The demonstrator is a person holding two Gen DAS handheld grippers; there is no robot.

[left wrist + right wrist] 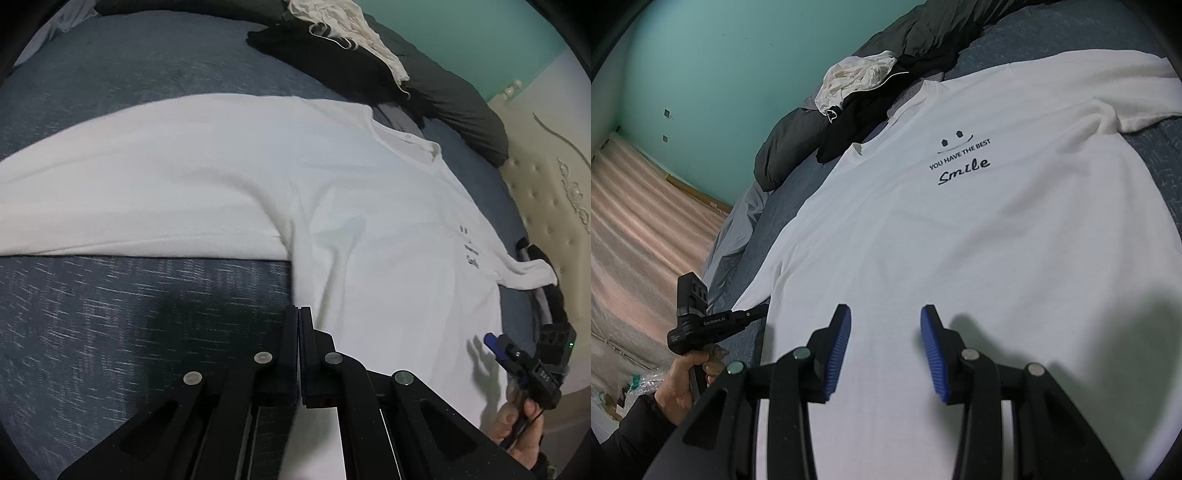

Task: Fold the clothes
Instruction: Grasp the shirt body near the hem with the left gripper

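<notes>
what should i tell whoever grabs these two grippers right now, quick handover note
Left gripper: shut, at the shirt's side edge; whether it pinches cloth cannot be told.
Right gripper: open, holding nothing, over the lower part of the shirt.
White T-shirt: spread flat, print side up, on the blue bed cover, sleeves out.
Pile of other clothes: at the far end near the neck, unfolded.
Done: shirt laid out.
Left: no fold made yet; fold the shirt, then the pile.

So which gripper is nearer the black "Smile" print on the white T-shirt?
Right. The right gripper hovers over the shirt's body below the print; the left gripper sits at the shirt's side edge.
</notes>
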